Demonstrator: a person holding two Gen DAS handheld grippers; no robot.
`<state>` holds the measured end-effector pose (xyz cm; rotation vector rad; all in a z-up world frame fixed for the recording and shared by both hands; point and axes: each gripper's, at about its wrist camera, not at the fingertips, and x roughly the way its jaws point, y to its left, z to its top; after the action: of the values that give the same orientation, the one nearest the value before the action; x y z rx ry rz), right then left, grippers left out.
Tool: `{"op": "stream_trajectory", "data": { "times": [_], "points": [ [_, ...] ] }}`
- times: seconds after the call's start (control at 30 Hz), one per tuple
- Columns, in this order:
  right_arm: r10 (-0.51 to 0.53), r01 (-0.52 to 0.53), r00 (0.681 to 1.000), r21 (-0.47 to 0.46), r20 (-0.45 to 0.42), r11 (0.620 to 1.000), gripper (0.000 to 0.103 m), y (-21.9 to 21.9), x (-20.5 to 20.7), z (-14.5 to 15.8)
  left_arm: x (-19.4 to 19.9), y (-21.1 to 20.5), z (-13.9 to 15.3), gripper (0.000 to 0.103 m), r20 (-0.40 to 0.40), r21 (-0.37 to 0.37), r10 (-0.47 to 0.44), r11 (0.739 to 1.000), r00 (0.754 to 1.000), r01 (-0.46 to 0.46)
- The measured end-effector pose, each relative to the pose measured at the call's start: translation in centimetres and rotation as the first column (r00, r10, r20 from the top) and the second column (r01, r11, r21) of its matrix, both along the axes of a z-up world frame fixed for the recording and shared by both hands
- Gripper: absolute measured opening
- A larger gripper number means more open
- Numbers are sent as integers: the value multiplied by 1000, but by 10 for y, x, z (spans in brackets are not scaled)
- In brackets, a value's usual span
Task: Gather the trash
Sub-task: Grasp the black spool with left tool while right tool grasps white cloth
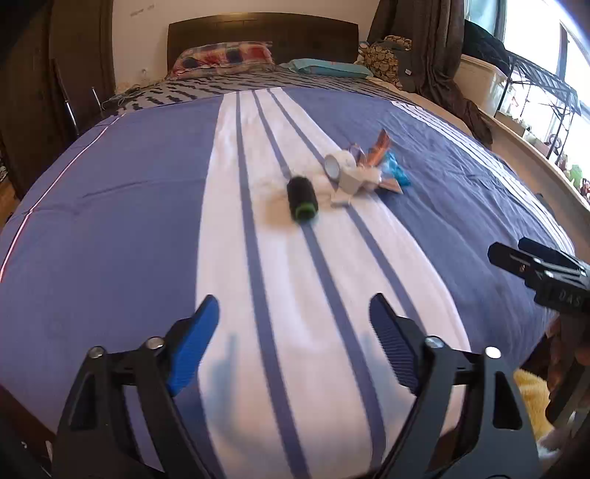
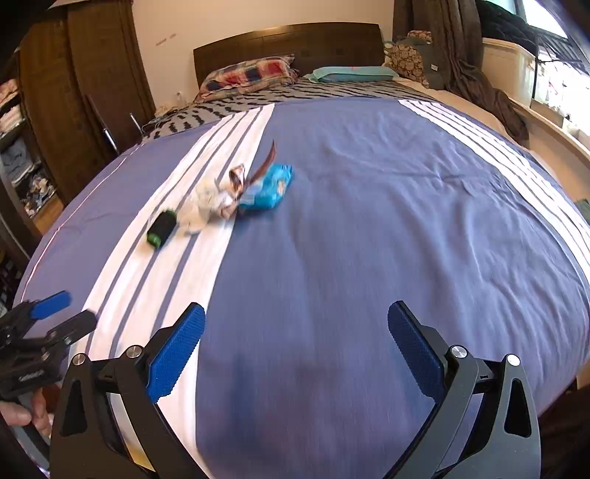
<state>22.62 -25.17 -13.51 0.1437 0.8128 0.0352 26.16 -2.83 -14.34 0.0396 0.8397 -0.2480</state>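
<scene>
A wide bed fills the room, spread with a blue cover that carries a broad white band with thin blue stripes down its middle. On that band, well away from the near edge, lies a small heap of trash: a black roll with a green end nearest, crumpled white paper and a roll of tape just behind it, touching or nearly so, and to the right a bright blue wrapper with an orange-brown strip sticking up beside it. The left tool hangs over the near part of the white band, its blue pads spread apart with nothing between them. The right tool hangs to its right over plain blue cover, likewise released and holding nothing. Both stand well short of the heap. At the far end, two pillows, one checked red and blue and one teal, rest against a dark wooden headboard. A brown curtain hangs at the far right by a bright window; a wooden wardrobe stands at the left.
</scene>
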Motion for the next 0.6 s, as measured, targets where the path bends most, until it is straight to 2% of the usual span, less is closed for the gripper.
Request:
{"op": "stream_trajectory", "data": {
  "times": [0.03,0.2,0.33,0.6],
  "points": [
    [-2,2,1000,0,1,1000,99,1,8,0,14,-5,0,66,-1,-3,-2,1000,1000,2],
    [-1,1,1000,8,7,1000,99,1,35,2,58,-18,-2,52,-9,-29,-16,999,1000,16],
    [11,-11,1000,15,14,1000,99,2,51,2,90,-25,-10,34,-33,-45,-4,999,999,2],
    [36,-37,999,24,24,999,86,5,83,2,123,-35,-28,33,-74,-27,-19,999,997,17]
  ]
}}
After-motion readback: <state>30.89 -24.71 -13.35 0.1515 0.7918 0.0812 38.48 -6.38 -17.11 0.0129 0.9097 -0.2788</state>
